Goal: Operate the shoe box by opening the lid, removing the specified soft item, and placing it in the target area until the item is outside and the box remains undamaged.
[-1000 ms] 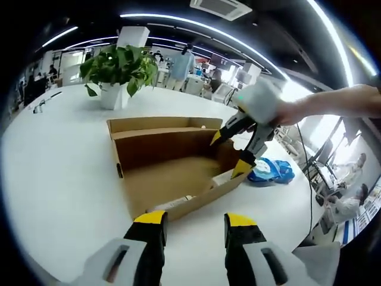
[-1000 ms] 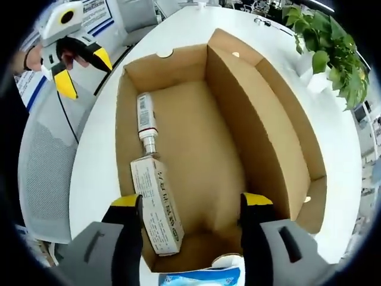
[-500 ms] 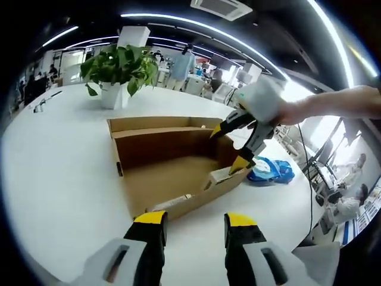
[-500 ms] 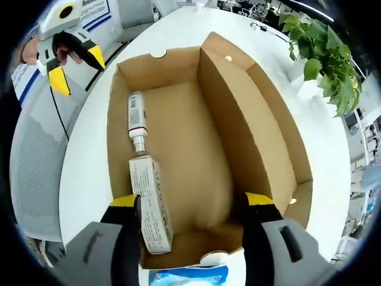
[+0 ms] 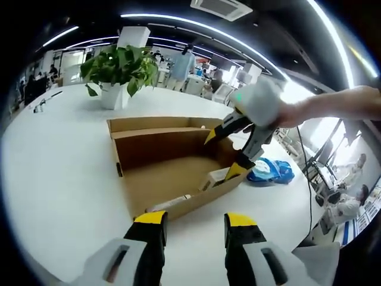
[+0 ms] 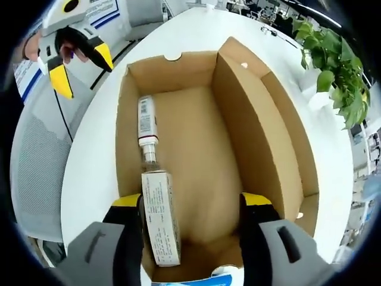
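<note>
The open brown cardboard shoe box (image 6: 196,155) lies directly beneath the right gripper (image 6: 190,205), whose jaws spread wide over a white printed carton (image 6: 159,217) and white bottle (image 6: 146,128) inside. The left gripper (image 5: 193,221) hovers apart, jaws parted, empty.

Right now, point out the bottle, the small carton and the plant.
bottle (image 6: 146,122), right gripper view, on its labelled body inside the cardboard box.
small carton (image 6: 161,217), right gripper view, on its printed top face, by the box's near end.
plant (image 5: 119,65), left gripper view, on the leaves above its white pot.
</note>
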`<move>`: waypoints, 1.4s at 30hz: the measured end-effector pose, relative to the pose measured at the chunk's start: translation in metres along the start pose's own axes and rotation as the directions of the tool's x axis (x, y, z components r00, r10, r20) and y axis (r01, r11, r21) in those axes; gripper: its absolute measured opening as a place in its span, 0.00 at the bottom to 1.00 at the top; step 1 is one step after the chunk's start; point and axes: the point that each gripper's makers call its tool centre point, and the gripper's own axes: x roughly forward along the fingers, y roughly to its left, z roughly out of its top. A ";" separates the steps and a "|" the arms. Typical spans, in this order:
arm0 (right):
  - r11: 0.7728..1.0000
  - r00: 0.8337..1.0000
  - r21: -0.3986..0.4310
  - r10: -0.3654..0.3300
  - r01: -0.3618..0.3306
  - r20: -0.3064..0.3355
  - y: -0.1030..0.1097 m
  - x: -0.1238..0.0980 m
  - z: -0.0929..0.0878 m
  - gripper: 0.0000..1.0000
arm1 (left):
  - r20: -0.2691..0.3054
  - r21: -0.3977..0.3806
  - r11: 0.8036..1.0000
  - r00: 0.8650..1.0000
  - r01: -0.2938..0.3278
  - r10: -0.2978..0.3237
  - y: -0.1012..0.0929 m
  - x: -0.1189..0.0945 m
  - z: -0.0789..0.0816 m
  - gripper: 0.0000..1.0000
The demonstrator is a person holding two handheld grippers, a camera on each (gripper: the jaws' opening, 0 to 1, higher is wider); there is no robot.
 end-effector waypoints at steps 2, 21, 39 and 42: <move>1.000 1.000 -0.020 -0.012 0.011 -0.012 0.001 0.003 -0.001 0.57 | 0.000 -0.002 1.000 1.000 0.000 0.000 0.001 0.000 0.000 0.38; 0.988 0.999 0.149 -0.035 0.039 -0.031 0.016 0.021 -0.024 0.18 | -0.014 -0.008 1.000 1.000 0.013 -0.013 -0.007 0.003 -0.005 0.38; 0.987 0.996 0.142 -0.083 0.080 0.013 0.010 -0.004 -0.012 0.18 | 0.007 -0.002 1.000 1.000 0.008 -0.008 -0.007 -0.005 0.003 0.38; 0.983 0.995 0.163 -0.095 0.088 0.041 0.007 -0.015 -0.003 0.18 | 0.016 0.001 1.000 1.000 0.007 -0.007 -0.008 -0.008 0.006 0.38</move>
